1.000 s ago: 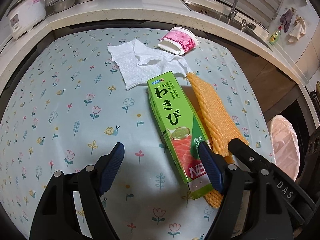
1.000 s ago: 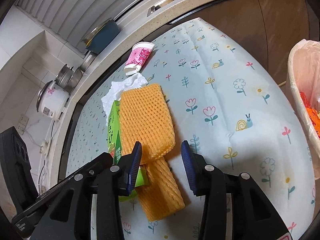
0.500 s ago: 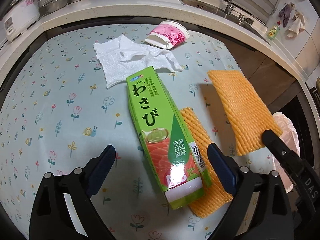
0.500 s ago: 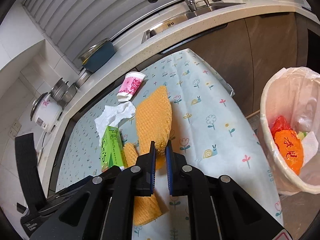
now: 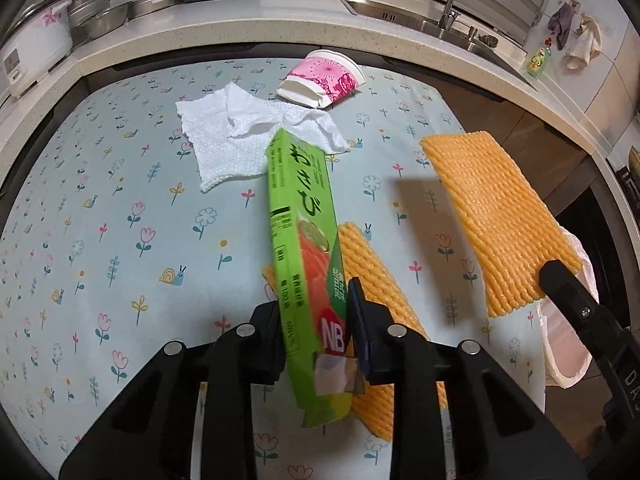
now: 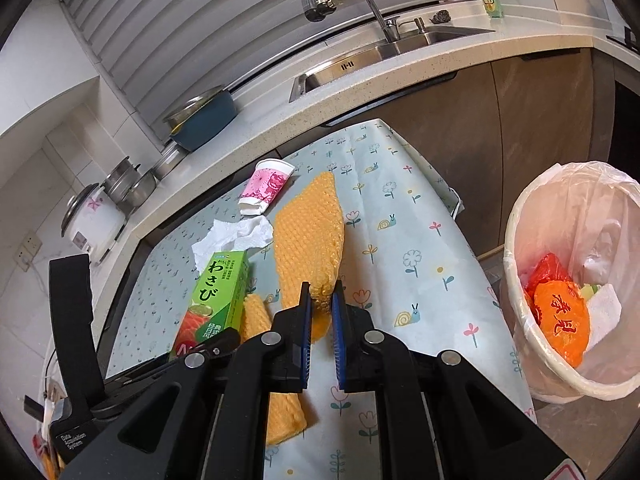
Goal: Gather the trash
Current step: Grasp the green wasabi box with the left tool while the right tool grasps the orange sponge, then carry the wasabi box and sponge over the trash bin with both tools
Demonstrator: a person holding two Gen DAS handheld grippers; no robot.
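My left gripper (image 5: pixel 314 300) has its jaws closing on the near end of a green wasabi box (image 5: pixel 304 216), which is tipped up on its long edge; the pads press its sides. My right gripper (image 6: pixel 320 292) is shut on one end of an orange foam net (image 6: pixel 310 232), which hangs above the table to the right. A second orange foam net (image 5: pixel 372 276) lies flat beside the box. A crumpled white paper towel (image 5: pixel 236 136) and a pink paper cup (image 5: pixel 324 80) on its side lie at the far end of the table.
The floral tablecloth (image 5: pixel 100 200) covers the table. A bin with a pink liner (image 6: pixel 560 384) stands on the floor right of the table and holds red and orange wrappers. Behind runs a counter with a sink (image 6: pixel 360 64), pots and a rice cooker (image 5: pixel 32 52).
My left jaws closed in from wide open onto the green box, which tipped from flat onto its edge. My right gripper shut on the upper foam net and lifted it off the table.
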